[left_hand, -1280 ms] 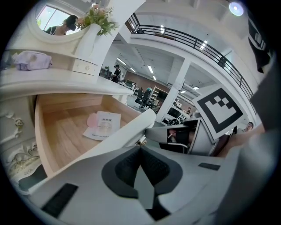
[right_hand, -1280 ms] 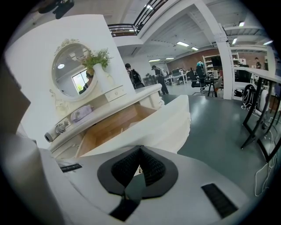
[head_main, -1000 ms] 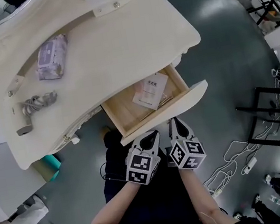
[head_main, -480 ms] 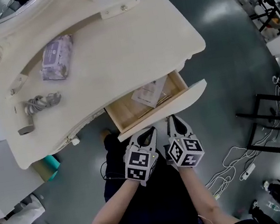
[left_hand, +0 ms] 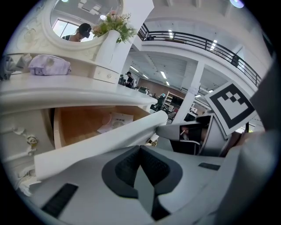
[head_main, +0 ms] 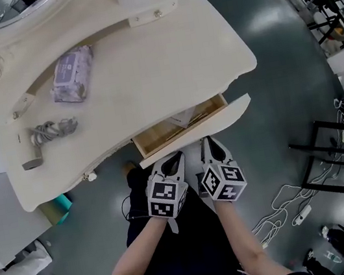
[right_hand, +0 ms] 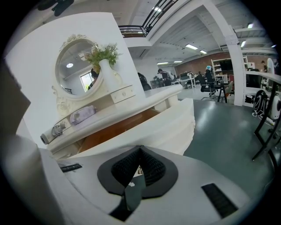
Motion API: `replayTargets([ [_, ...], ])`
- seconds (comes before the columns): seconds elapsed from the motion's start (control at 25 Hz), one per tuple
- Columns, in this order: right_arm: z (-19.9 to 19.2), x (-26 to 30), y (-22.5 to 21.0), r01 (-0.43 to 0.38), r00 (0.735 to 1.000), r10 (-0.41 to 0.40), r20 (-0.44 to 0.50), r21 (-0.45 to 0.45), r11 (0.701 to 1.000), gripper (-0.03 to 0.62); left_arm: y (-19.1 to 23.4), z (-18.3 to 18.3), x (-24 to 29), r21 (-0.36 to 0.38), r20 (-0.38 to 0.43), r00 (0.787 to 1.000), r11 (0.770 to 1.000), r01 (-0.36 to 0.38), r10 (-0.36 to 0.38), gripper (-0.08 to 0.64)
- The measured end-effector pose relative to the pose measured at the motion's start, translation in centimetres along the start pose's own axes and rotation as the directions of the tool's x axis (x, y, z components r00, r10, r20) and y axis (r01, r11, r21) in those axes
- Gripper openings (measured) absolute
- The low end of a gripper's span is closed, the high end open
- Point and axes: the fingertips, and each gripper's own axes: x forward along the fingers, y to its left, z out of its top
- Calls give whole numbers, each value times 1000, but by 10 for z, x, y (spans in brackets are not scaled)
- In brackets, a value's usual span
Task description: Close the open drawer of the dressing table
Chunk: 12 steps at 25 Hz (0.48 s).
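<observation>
In the head view, the drawer (head_main: pixel 180 127) stood partly open under the counter's (head_main: pixel 147 72) front right edge, with the left hand-held gripper (head_main: pixel 174 159) and right hand-held gripper (head_main: pixel 208 143) against its front. Both gripper views showed jaws pressed together, empty. The closing push seemed half done; next it needs a straight, even shove inward.

Glossy dark floor (head_main: pixel 273 37); white pillar (left_hand: pixel 193 88), black balcony railing (left_hand: pixel 197 41), strip lights (right_hand: pixel 192 46) overhead.
</observation>
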Motion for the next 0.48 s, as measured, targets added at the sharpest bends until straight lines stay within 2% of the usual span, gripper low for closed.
replayTargets([
  [0.48, 17, 30, 15, 23, 999, -22, 33, -25, 999, 23, 33, 20, 11, 7, 28, 999, 999, -36, 36, 2],
])
